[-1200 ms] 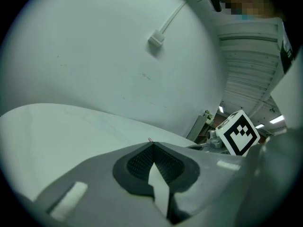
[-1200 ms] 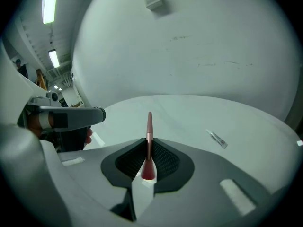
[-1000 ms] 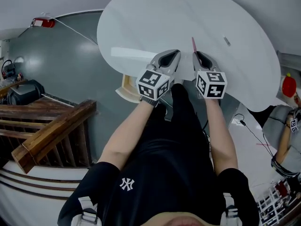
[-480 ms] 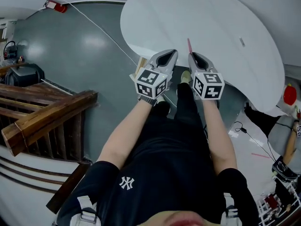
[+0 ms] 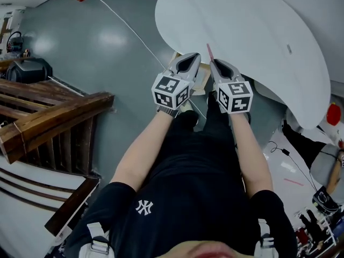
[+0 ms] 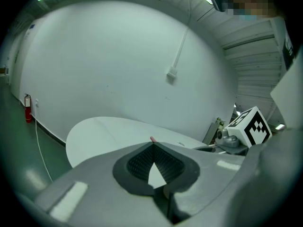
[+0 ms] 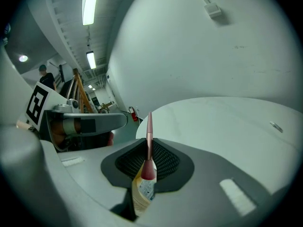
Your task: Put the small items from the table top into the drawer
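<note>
1. Seen from the head view, a person in a black shirt holds both grippers side by side in front of the body, just off the near edge of a white oval counter (image 5: pixel 242 26).
2. The right gripper (image 5: pixel 221 69) has its jaws clamped on a small tube (image 7: pixel 147 167). The tube has a cream label and a long, thin pink nozzle. It is pinched at the shoulder, so the nozzle stands up past the jaw tips and the body hangs below, which probably keeps it from slipping while it is carried.
3. The tube is therefore off the counter, in the air beside its near edge.
4. The left gripper (image 5: pixel 188 63) has its jaws together with nothing between them. It rides close beside the right one, perhaps ready to work the drawer.
5. A pale wooden piece that looks like the drawer (image 5: pixel 202 78) shows under the counter's near edge, mostly hidden by the grippers. How far open it is cannot be told.
6. A small grey item (image 5: pixel 289 49) lies near the counter's far right edge, well apart from both grippers, so the task looks partly done.
</note>
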